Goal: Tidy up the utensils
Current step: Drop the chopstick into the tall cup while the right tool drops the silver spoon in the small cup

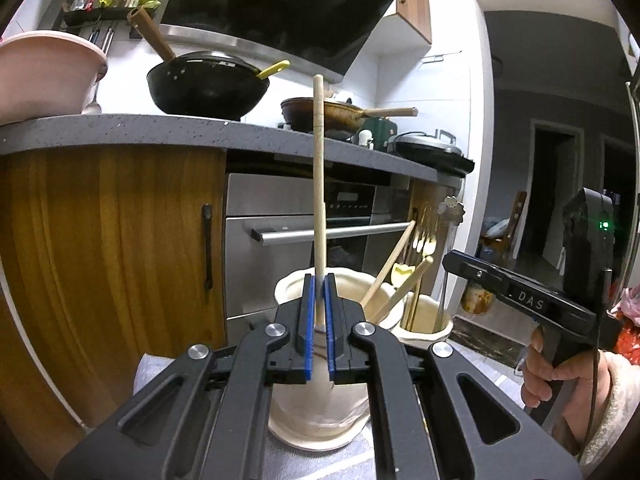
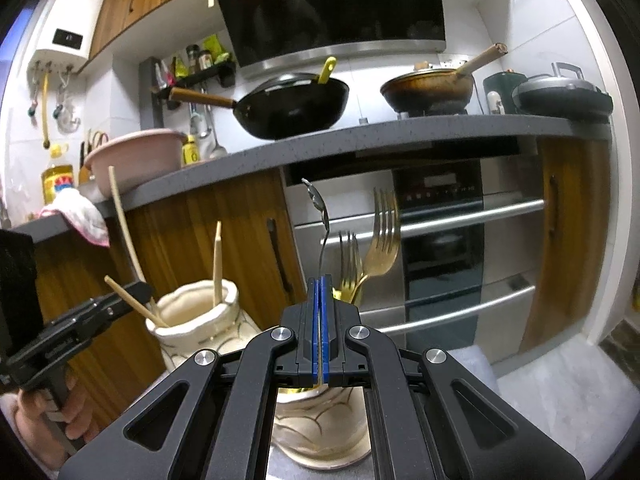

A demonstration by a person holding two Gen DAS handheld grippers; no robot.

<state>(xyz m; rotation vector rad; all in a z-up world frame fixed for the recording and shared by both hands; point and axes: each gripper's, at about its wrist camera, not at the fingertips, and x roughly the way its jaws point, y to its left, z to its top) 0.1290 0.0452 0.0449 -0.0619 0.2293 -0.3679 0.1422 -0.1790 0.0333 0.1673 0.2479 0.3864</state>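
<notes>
My left gripper is shut on a long wooden utensil that stands upright, handle up, over a cream ceramic jar. Other wooden utensils lean in that jar. My right gripper is shut on the thin handle of a metal spoon, bowl up, above a second cream jar holding gold forks. In the right wrist view the left gripper shows at the left, beside the first jar. In the left wrist view the right gripper hangs over the second jar.
Both jars stand on a pale cloth in front of wooden cabinet doors and a steel oven. The grey counter above carries a black wok, a brown pan and a pink basin.
</notes>
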